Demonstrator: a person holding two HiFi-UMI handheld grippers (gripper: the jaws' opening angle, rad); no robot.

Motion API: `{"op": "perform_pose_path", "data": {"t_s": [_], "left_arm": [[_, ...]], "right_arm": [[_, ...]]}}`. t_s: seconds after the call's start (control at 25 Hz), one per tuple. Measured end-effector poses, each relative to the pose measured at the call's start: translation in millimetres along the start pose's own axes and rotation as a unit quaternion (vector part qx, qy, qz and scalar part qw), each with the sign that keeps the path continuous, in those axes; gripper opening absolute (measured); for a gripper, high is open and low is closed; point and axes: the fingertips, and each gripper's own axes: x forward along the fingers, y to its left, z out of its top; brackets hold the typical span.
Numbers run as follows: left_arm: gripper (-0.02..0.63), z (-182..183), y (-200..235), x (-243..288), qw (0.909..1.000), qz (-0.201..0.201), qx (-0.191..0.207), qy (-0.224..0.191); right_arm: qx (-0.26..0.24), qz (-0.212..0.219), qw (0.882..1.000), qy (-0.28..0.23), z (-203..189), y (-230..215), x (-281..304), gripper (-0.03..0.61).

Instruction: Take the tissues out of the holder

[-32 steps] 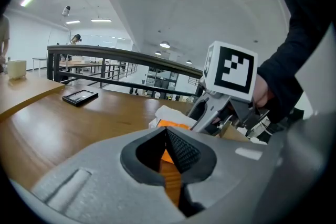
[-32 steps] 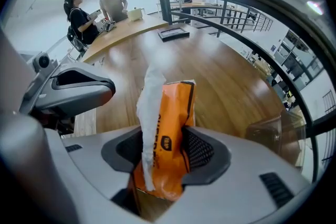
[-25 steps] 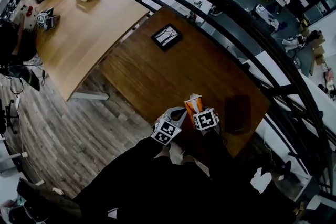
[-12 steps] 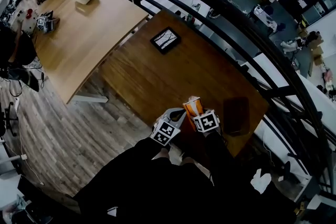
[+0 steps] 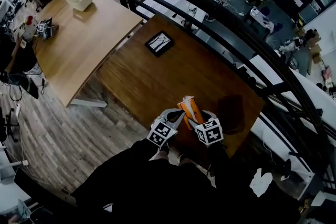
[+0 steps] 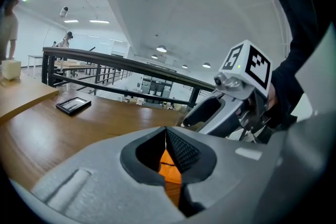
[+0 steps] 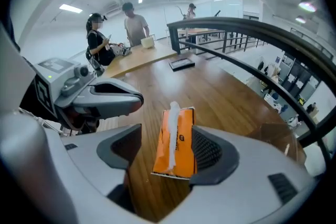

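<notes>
An orange tissue pack [image 5: 188, 109] with a white tissue strip along its top [image 7: 171, 136] stands tilted on the dark wooden table [image 5: 157, 81], out of the dark brown holder [image 5: 234, 113] lying to its right. My right gripper [image 7: 168, 150] has its jaws opening around the pack; the pack rests against the right pad [image 7: 207, 150], and the left pad stands well apart from it. My left gripper [image 6: 166, 136] is shut with nothing gripped; orange shows beyond its jaws. In the right gripper view, the left gripper [image 7: 113, 97] points in from the left, short of the pack.
A black framed picture [image 5: 159, 43] lies at the table's far side. A dark curved railing [image 5: 236, 23] runs behind and to the right. A light wooden table [image 5: 79, 34] with a white box [image 5: 80, 0] stands to the left, with people [image 7: 136, 23] beside it.
The right gripper has drawn back slightly toward me and its jaws have widened. The orange pack now leans over more. The left gripper has barely moved.
</notes>
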Motion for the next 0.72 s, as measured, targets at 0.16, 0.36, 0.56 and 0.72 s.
{"op": "perform_pose_path", "data": {"t_s": [0.16,0.36,0.56,0.72], "left_arm": [[0.009,24,-24,-10,0.9994,-0.03,0.012,-0.015],[0.009,70,-67,-26,0.9965,-0.062,0.03,-0.047],[0.009,102,-113,-37,0.9924,-0.1,0.029,-0.066],[0.009,120,-149,-40,0.9886,-0.127,0.034,-0.074]], "right_arm": [[0.004,0.013,0.996,-0.092,19,6,-44,0.291],[0.015,0.025,0.98,-0.197,32,4,-116,0.29],[0.006,0.018,0.97,-0.243,20,-1,-170,0.29],[0.024,0.016,0.96,-0.28,10,-5,-212,0.29]]}}
